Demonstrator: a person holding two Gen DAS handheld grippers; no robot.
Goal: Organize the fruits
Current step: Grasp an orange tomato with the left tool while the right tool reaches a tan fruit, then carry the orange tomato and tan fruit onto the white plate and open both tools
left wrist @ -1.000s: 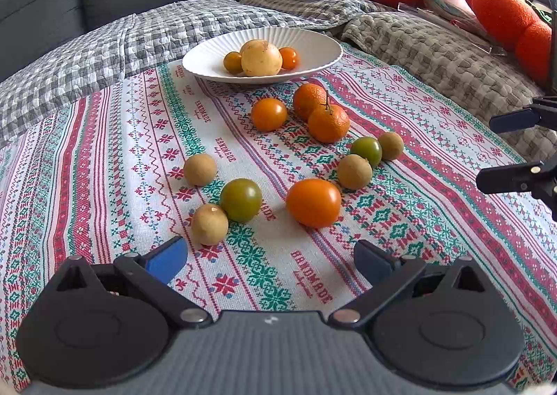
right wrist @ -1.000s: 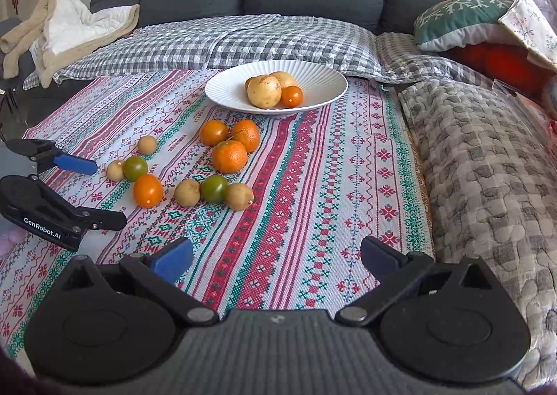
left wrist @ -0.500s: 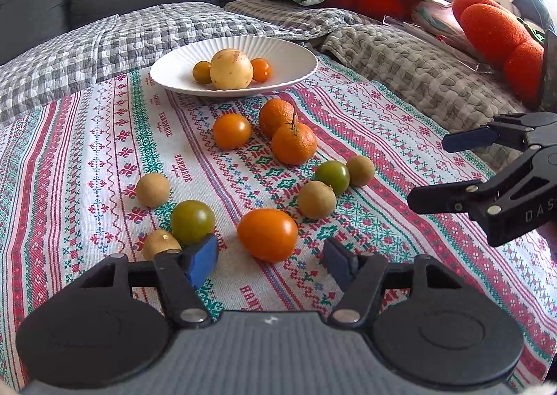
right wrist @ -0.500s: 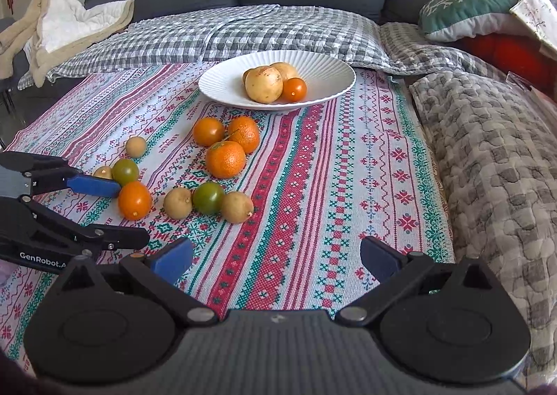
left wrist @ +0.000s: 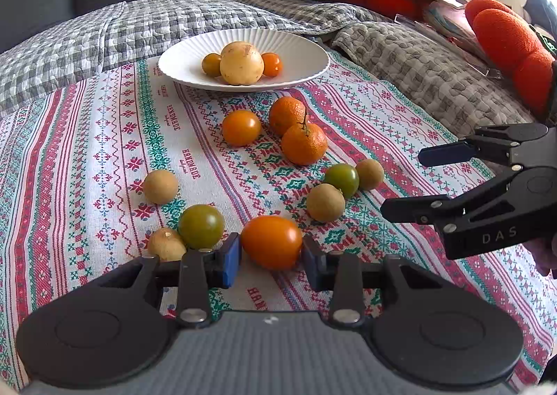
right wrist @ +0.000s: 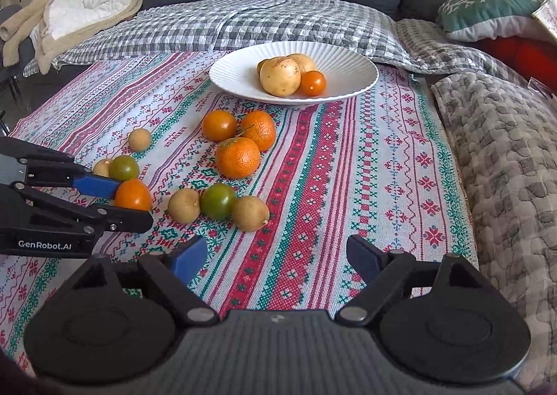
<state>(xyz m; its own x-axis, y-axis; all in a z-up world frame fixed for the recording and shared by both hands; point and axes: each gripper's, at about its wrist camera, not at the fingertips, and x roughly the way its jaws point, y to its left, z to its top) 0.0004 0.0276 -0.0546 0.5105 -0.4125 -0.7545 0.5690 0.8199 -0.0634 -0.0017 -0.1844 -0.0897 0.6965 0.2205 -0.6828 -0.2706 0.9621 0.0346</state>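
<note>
Left wrist view: we see the left gripper [left wrist: 271,261] with its jaws set either side of an orange tomato [left wrist: 271,241] that lies on the patterned cloth [left wrist: 104,137] at 6 o'clock. The blue pads sit just beside the fruit's flanks; whether they already press it we cannot tell, and the fruit appears to rest on the cloth. We judge the step in hand to be the grasp of this tomato, one of many loose fruits. A green tomato [left wrist: 201,226] lies just beside the left pad at 8 o'clock, near enough to be nudged. The white plate [left wrist: 306,57], at 12 o'clock, already carries a large yellow fruit [left wrist: 241,63] and two small ones.

Right wrist view: the right gripper [right wrist: 278,255] hovers with jaws wide and empty above bare cloth; the nearest fruits lie at 11 o'clock.

The next move, in our judgement, calls for a gentle, complete closure on the soft, round tomato, a straight lift, and carriage toward the plate.
</note>
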